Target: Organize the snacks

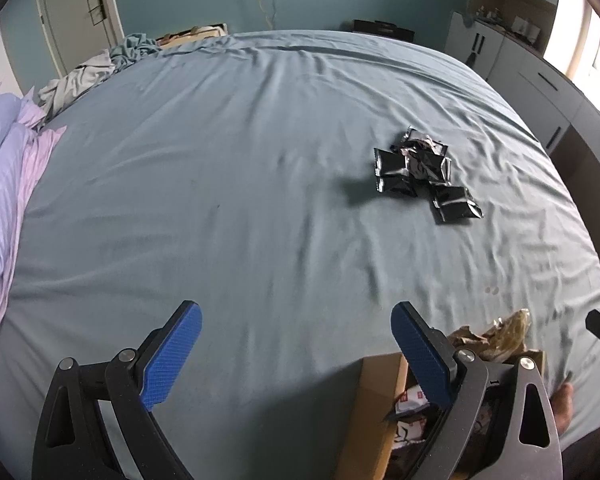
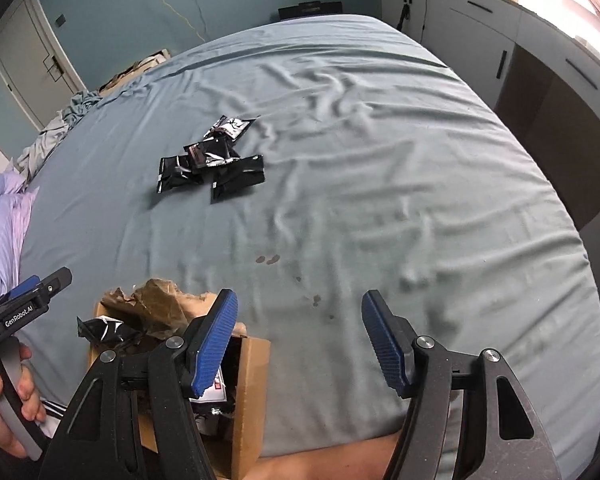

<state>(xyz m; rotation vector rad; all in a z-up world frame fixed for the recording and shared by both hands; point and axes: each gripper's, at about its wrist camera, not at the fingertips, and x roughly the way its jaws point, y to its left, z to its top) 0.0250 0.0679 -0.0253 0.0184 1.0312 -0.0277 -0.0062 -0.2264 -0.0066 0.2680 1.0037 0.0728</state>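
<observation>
The bed [image 2: 340,140] carries everything, and the box [image 2: 252,392] at its near edge serves as the landmark. Beyond the box, well apart from it toward the middle of the sheet, lies a loose heap of black packets [image 2: 216,164]. Inside the box more packets [image 2: 100,328] sit beside crumpled brown paper [image 2: 156,300]. The right claw [image 2: 300,340] hangs spread and empty just right of the box; the left claw [image 1: 296,356] is spread and empty too, just left of it. This looks like the gap between loads: next, one claw needs to reach out to the heap and pinch a single packet.
</observation>
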